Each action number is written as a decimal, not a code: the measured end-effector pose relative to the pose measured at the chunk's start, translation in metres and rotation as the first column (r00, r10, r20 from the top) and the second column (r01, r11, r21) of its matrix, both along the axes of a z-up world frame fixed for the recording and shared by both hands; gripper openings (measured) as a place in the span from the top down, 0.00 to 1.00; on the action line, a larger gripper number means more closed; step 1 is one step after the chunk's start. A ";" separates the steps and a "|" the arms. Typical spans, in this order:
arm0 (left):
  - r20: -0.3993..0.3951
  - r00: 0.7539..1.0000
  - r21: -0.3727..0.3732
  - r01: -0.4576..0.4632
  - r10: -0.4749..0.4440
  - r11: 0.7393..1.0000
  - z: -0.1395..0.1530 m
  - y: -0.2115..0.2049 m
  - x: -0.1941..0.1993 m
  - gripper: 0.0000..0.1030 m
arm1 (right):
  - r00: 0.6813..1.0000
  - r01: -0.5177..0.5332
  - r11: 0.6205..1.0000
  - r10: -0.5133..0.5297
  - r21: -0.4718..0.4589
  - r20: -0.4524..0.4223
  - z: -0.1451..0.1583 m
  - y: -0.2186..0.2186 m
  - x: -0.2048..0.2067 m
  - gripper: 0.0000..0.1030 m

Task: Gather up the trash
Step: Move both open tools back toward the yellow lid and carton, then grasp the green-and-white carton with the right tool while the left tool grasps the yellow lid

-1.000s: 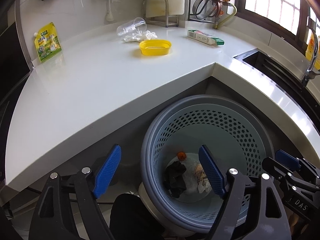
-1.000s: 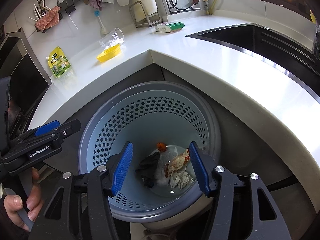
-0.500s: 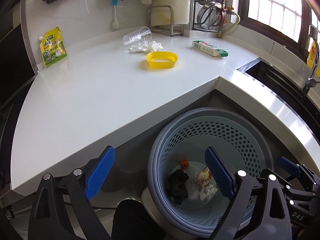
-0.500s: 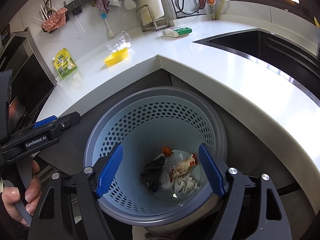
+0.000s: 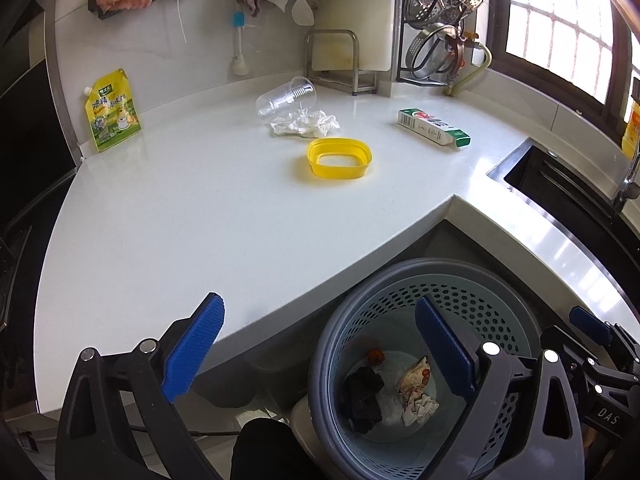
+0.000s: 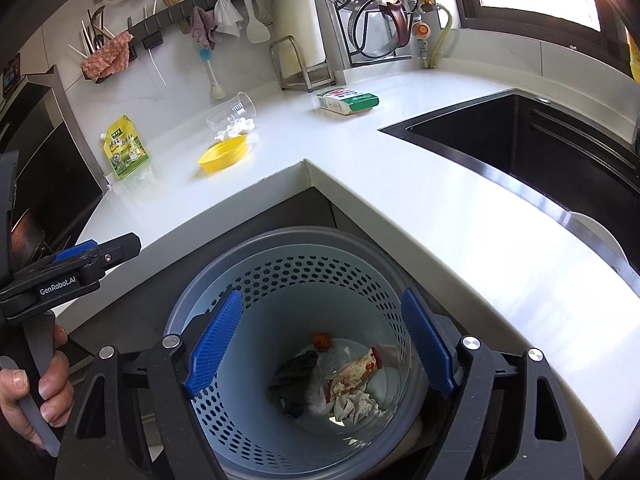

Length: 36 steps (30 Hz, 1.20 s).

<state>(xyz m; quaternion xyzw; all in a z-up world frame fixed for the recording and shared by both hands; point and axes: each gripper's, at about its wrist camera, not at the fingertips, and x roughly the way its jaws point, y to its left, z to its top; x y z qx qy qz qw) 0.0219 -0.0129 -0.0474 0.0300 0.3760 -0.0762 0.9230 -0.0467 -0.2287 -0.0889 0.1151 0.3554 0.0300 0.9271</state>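
Bin (image 6: 208, 312): round, perforated, grey rim w/ pale-blue inner wall; stands on the floor in the notch below the counter corner. Inside, at the bottom: crumpled wrapper (image 6: 352, 372) (red/white print), white tissue (image 6: 356, 404) touching it, dark wad (image 6: 296, 376) to the left, small orange bit (image 6: 322, 342) at the back.

R gripper (image 6: 320, 352): directly over the bin mouth, angled down; blue pads (image 6: 214, 344) spread nearly rim to rim, jaws opening, nothing between them but the view into the bin. No item held.

L gripper (image 5: 320, 356): also angled down; one pad over the counter edge, the other over the bin. Jaws wide and opening, nothing in them. In the R view its body shows at far left, w/ a hand (image 6: 32, 396) on the handle.

Counter (image 5: 200, 220): white, L-shaped. Trash on it, all well apart from both grippers: yellow lid (image 5: 340, 159) near centre; tissue wad (image 5: 304, 124) just behind it, touching a clear cup (image 5: 286, 96) lying on its side; green/white carton (image 5: 434, 133) lying flat to the right; yellow pouch (image 5: 112, 112) leaning on the wall at left.

Sink (image 6: 520, 144): dark, set in the counter's right arm. Rack (image 5: 440, 20) w/ steamer and lids in the back corner; cloths and utensils hang on the wall rail (image 6: 200, 4).
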 end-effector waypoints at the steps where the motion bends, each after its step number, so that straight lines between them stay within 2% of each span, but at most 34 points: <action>1: 0.002 1.000 0.000 -0.001 0.001 1.000 0.001 0.000 0.003 0.08 | 1.000 -0.002 1.000 0.002 -0.001 0.005 0.002 -0.001 0.003 0.24; 7: 0.013 1.000 -0.011 -0.018 0.018 1.000 0.011 -0.001 0.030 0.07 | 0.999 -0.027 1.000 0.028 -0.013 0.035 0.014 -0.006 0.027 0.24; 14: 0.047 0.997 -0.001 -0.069 0.069 0.998 0.022 -0.004 0.071 0.07 | 0.999 -0.027 1.000 0.026 0.007 0.048 0.029 -0.034 0.072 0.24; 20: 0.012 0.992 -0.034 -0.121 0.122 0.992 0.020 -0.004 0.108 0.07 | 0.999 -0.028 1.000 0.028 -0.011 0.040 0.043 -0.054 0.122 0.24; 25: -0.010 0.991 -0.004 -0.136 0.136 0.991 0.015 -0.015 0.129 0.07 | 0.998 -0.046 0.998 0.048 -0.052 0.030 0.052 -0.061 0.160 0.24; 30: -0.043 0.986 -0.022 -0.163 0.162 0.986 0.010 -0.020 0.141 0.07 | 0.994 -0.105 0.993 0.104 -0.057 -0.032 0.049 -0.061 0.211 0.24; 36: -0.078 0.977 -0.030 -0.200 0.198 0.979 0.001 -0.024 0.150 0.07 | 0.991 -0.115 0.991 0.109 -0.069 -0.075 0.041 -0.064 0.271 0.24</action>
